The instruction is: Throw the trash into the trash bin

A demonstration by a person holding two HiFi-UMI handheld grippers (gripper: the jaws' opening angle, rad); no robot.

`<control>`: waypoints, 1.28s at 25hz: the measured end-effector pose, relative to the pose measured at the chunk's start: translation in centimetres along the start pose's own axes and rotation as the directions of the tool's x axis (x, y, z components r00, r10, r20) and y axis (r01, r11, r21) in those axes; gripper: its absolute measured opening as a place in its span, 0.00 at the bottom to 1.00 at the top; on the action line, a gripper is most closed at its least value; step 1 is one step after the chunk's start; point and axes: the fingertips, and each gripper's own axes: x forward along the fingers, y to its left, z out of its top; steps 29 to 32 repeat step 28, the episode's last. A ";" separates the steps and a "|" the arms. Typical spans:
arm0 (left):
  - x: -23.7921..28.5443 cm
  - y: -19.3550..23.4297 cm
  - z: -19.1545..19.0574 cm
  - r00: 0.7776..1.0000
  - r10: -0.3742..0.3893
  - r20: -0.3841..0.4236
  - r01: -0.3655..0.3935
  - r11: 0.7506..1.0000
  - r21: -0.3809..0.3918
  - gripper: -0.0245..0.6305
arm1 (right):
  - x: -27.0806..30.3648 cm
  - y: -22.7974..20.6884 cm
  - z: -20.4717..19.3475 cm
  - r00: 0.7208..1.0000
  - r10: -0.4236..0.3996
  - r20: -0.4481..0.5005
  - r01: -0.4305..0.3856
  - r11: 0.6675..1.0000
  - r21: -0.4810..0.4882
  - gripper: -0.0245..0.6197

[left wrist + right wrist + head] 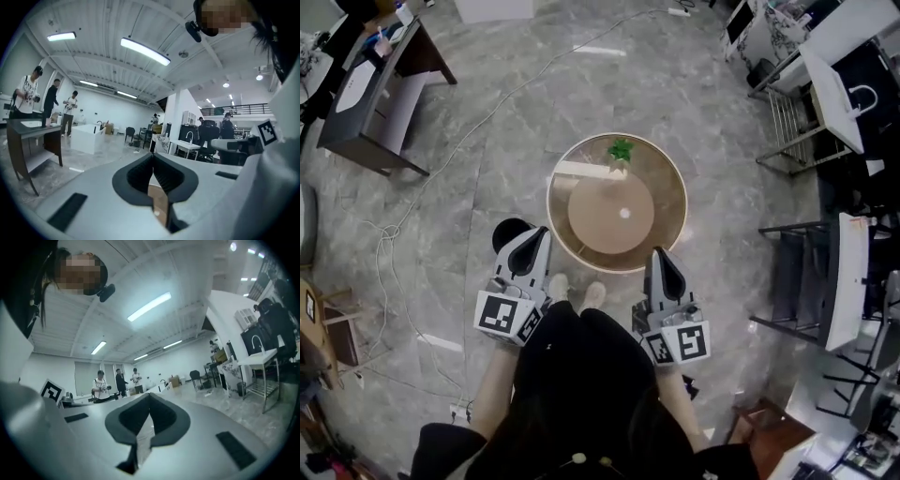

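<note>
In the head view both grippers are held close in front of the person's body, above the floor and pointing away. My left gripper [538,234] has its jaws pressed together with nothing between them; the left gripper view [153,161] shows the same. My right gripper [660,255] is also shut and empty, as the right gripper view [149,405] confirms. A round black thing [508,232], perhaps the trash bin, stands on the floor just left of the left gripper's tip and is partly hidden by it. No trash shows in any view.
A round wooden table [673,183] with a small green plant [621,148] stands just ahead of the grippers. A dark desk [366,103] is at the far left, a white cable [398,234] runs across the floor, and metal racks [811,272] line the right. Several people [28,93] stand far off.
</note>
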 end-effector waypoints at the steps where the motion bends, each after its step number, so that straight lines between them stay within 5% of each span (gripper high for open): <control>1: -0.1 -0.3 0.8 1.000 -0.009 0.020 0.009 1.000 0.016 0.05 | -0.4 -0.5 1.1 1.000 -0.015 0.024 0.015 1.000 -0.015 0.04; 12: -1.4 -1.7 5.2 0.991 -0.052 0.123 0.044 0.997 0.070 0.05 | -4.7 -3.6 6.9 0.980 -0.151 0.127 0.159 0.985 -0.061 0.04; 32: -1.5 -1.2 5.2 0.989 -0.061 0.135 0.055 0.997 0.052 0.05 | -4.9 -2.7 7.2 0.979 -0.167 0.118 0.177 0.981 -0.080 0.04</control>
